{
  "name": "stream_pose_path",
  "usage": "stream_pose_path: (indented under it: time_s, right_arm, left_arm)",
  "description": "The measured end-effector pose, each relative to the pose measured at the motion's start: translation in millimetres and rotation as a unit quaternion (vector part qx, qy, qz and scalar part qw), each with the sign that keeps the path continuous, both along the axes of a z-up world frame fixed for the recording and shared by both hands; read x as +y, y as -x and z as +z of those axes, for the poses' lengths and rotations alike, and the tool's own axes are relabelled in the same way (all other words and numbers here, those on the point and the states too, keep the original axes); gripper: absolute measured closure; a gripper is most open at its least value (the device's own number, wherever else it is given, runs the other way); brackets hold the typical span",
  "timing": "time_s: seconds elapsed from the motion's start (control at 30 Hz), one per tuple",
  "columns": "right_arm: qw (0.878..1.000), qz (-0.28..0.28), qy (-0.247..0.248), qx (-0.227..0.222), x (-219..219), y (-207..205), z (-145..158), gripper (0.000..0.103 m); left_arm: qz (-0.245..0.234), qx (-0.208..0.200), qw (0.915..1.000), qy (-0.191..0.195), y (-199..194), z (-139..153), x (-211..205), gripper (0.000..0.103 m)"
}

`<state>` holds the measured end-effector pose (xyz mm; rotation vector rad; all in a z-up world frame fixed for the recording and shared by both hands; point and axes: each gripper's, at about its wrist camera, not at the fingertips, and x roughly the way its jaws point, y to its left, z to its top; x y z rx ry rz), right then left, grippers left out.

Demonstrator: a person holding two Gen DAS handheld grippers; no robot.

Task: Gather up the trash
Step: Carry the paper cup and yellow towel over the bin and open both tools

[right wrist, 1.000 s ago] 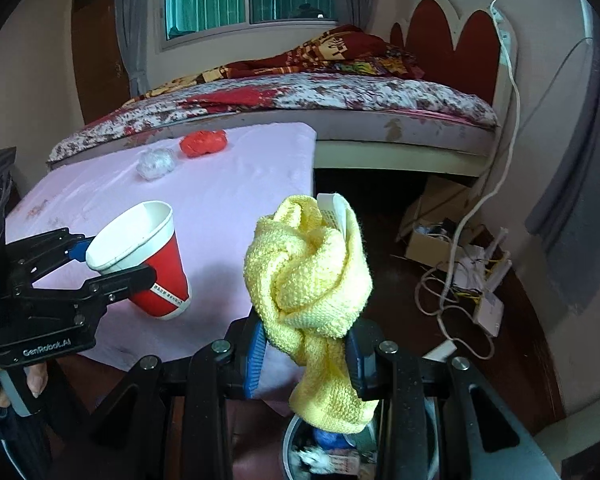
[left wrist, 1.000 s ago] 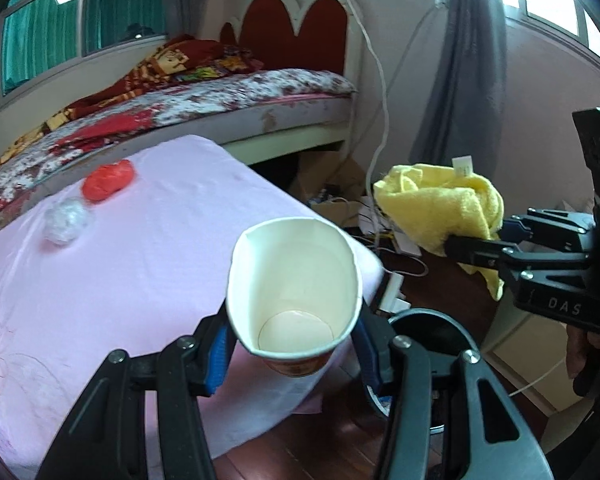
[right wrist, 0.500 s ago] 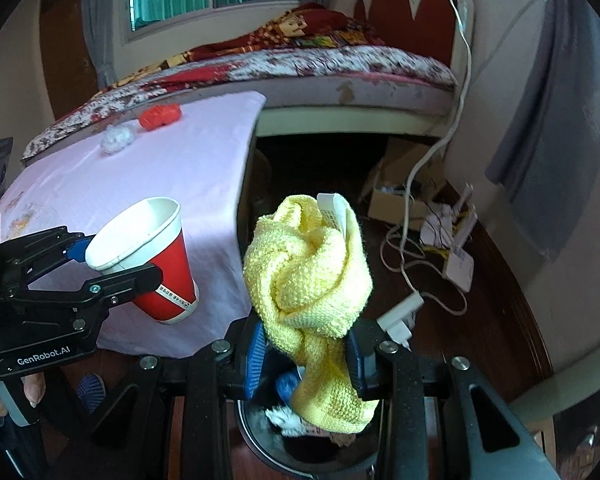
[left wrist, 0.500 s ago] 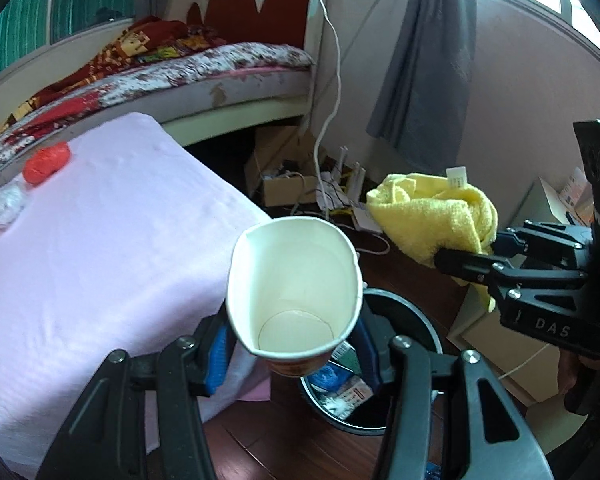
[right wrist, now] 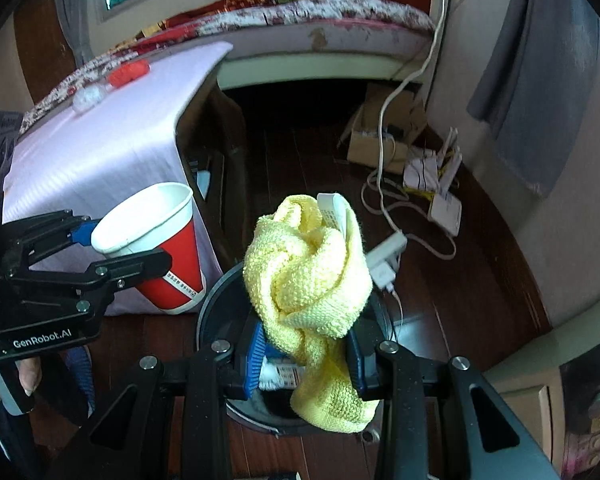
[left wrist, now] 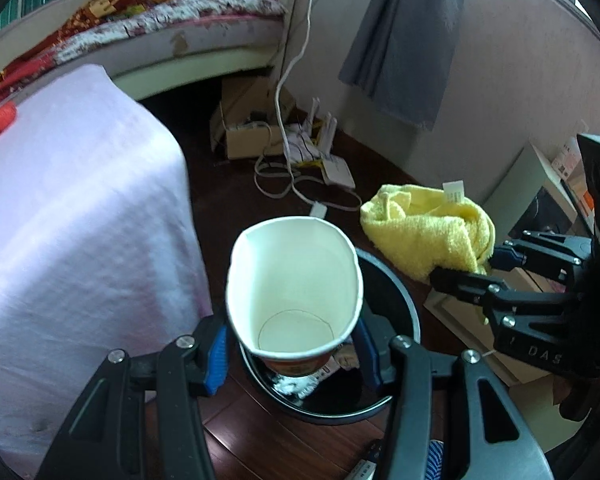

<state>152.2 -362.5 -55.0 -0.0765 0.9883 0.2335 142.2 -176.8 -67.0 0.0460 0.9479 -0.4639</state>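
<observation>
The low table draped in a pale pink cloth is standing beside the dark wooden floor, and two pieces of rubbish are lying on its far end: a crumpled red wrapper and, just beside it, a crumpled clear plastic wad. Neither is being handled, so by my reading that part of the collecting is not yet done.

The round black waste bin is sitting on the floor next to the table's corner, with some paper scraps and packets already lying in its bottom. Both grippers are hanging over its mouth.

The right gripper is clamping a bunched yellow knitted cloth with a white label; its blue pads are pressing into the fabric from both sides at a narrow gap, and the loose tail of the cloth is dangling towards the bin's opening.

The left gripper is squeezing a red paper cup with a white inside near its base, the jaws partly closed and the rim pressed into an oval. The cup is empty and is tilting over the bin's near edge.

I judge the task to be partway through: two items are being held above the bin and not yet dropped, and two more are waiting on the table.
</observation>
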Motion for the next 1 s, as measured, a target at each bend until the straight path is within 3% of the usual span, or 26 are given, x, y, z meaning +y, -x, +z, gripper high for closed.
stream_pose_path:
  time_s: [0.47,0.53,0.57,0.6,0.67,0.77,0.83,1.0]
  right_arm:
    - [0.996,0.034,0.016,0.079,-5.5,-5.7,-49.3,0.066]
    - [0.995,0.039,0.018,0.086,-3.3,-6.0,-53.6,0.066]
    - [0.995,0.041,0.018,0.094,-3.2,-7.1,-57.7,0.061]
    - [0.994,0.042,0.024,0.102,-3.0,-8.5,-62.3,0.057]
    - [0.993,0.029,0.051,0.100,-6.3,-11.4,-69.5,0.017]
    - [0.993,0.014,0.054,0.107,-16.5,-13.7,-74.2,0.013]
    - [0.993,0.002,0.058,0.106,-21.4,-15.1,-74.2,0.000]
    - [0.993,0.000,0.064,0.099,-14.7,-16.9,-69.8,0.000]
  left_arm:
    - [-0.012,0.066,0.9976,-0.012,-8.9,-44.4,-17.5,0.047]
    - [-0.016,0.076,0.9970,-0.008,-10.3,-49.6,-19.2,0.038]
    - [-0.015,0.078,0.9968,-0.011,-13.1,-53.1,-20.5,0.033]
    - [-0.010,0.084,0.9963,-0.018,-15.4,-56.7,-21.1,0.020]
    - [0.003,0.085,0.9962,-0.017,-17.4,-58.2,-14.3,0.007]
    - [0.015,0.068,0.9965,-0.045,-18.9,-56.6,-7.2,0.004]
    - [0.020,0.054,0.9969,-0.053,-17.4,-52.7,-2.2,0.004]
    - [0.030,0.037,0.9969,-0.062,-15.9,-46.2,5.3,0.003]
